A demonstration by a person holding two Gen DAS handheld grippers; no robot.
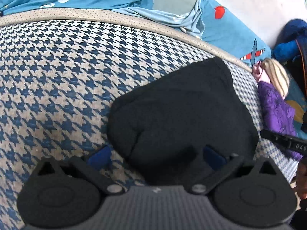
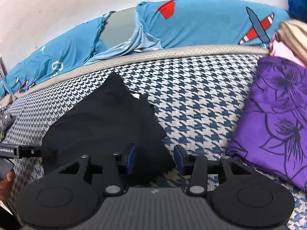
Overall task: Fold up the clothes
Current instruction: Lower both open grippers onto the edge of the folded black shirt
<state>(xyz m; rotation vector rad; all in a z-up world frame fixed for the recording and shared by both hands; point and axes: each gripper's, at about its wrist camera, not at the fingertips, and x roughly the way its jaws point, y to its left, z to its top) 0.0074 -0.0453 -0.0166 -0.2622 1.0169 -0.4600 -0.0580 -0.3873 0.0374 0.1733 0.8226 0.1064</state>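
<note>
Lying on the houndstooth mat [image 1: 57, 80], the black garment [image 1: 178, 105] is folded into a compact, rounded bundle. In the left wrist view its near edge runs down between the two blue pads of the left gripper [image 1: 156, 156]. The left pad [image 1: 100, 156] stands clear of the cloth, over bare mat, while the right pad [image 1: 214, 158] lies against or over the dark fabric; whether it presses is hard to tell. The jaws stand wide apart, not clamped.

From the right wrist view the garment [image 2: 103, 126] spreads as a flat dark shape with a pointed far corner, and a small white label shows near its upper right edge. Its near right corner reaches into the gap of the right gripper [image 2: 155, 159]. The left pad [image 2: 131, 158] sits over the cloth; the right pad [image 2: 179, 158] is off it, above the mat. The jaws are parted, with a clear gap on the right side, so nothing is pinched.

Just right of the garment, well clear of it, a purple flowered cloth [image 2: 276, 115] lies folded, with a pink and striped piece [image 2: 289, 36] behind it. Beyond the mat's beige border, a blue sheet [image 2: 201, 25] with plane prints lies along the wall. The left gripper's body [image 2: 19, 150] enters at the left edge of the right wrist view, next to the garment's left side.
</note>
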